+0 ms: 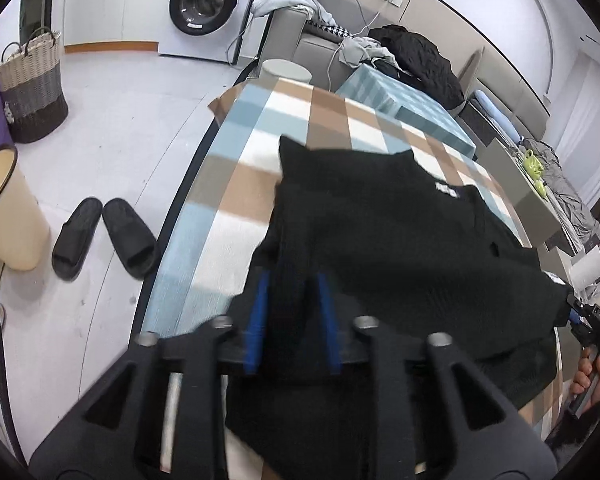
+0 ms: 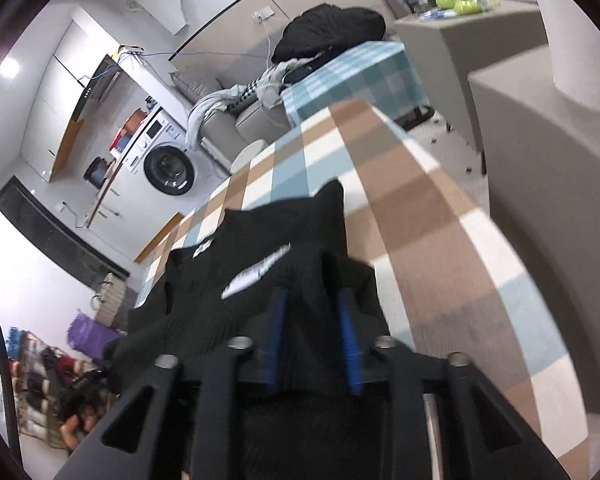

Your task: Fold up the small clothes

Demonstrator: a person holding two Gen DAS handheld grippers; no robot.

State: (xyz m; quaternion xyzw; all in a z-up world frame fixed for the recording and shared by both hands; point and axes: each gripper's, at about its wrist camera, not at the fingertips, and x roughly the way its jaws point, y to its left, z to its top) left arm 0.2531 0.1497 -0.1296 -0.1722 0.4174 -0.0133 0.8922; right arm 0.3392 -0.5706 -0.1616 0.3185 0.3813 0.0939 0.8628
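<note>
Black knit garment (image 1: 400, 220) (one) on checked bench (image 1: 228, 184); fabric between both parted hand-held grippers, left (image 1: 292, 316) and right (image 2: 314, 344), grip uncertain.

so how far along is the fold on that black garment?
Done: black garment lies on the checked tablecloth, apparently doubled over once. In hand: fabric sits between the pads of both left gripper and right gripper, jaws partly apart. Left: further folds, final smoothing.

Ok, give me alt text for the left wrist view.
Black garment bunched between the left gripper's blue-padded fingers, over a checked tablecloth. Black slippers lie on the floor; a washing machine stands behind.
</note>
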